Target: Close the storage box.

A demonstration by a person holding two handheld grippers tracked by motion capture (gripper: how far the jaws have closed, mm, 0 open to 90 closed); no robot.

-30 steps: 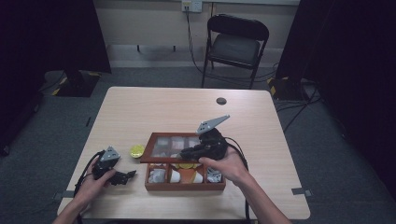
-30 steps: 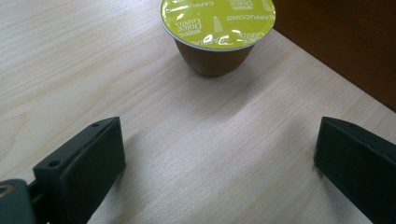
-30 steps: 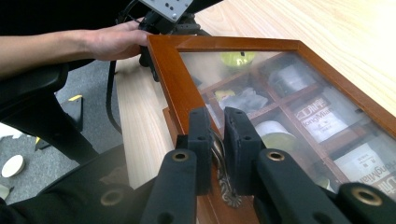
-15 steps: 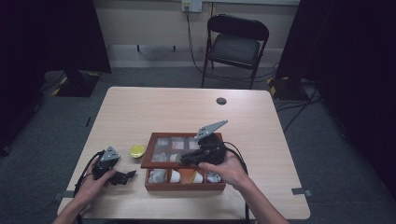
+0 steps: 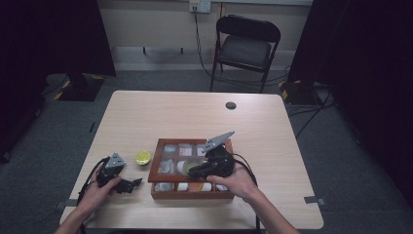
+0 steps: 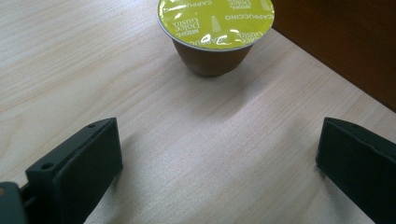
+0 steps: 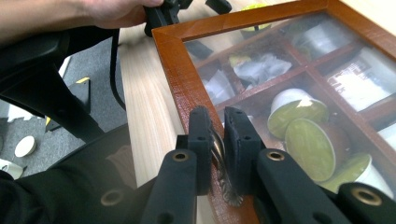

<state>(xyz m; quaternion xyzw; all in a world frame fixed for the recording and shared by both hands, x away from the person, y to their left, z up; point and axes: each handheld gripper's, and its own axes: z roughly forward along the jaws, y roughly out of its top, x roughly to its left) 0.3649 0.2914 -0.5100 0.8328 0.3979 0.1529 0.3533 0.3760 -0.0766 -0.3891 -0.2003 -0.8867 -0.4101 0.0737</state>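
Note:
A wooden box [image 5: 155,168] with a glass lid stands at the table's near middle. In the right gripper view its frame [image 7: 180,70] shows compartments under the glass holding green-lidded capsules [image 7: 310,149] and white packets. My right gripper [image 7: 218,116] is shut on the small metal clasp [image 7: 220,158] at the lid's edge; from above, that gripper [image 5: 195,170] lies over the box. Left of the box stands a yellow-lidded capsule [image 5: 143,157]. My left gripper [image 5: 135,184] rests on the table near it, open, with the capsule [image 6: 215,23] ahead of the jaws and nothing between them [image 6: 219,154].
A small black disc [image 5: 231,105] lies on the table's far side. A black folding chair [image 5: 248,39] stands beyond the table. Cables trail from both grippers toward the near edge. Bare tabletop [image 5: 160,117] stretches behind the box.
My right gripper has shifted a little toward the box's near edge, still on the clasp. The lid's front edge, which looked raised a second ago, now sits lower. The left gripper has not moved.

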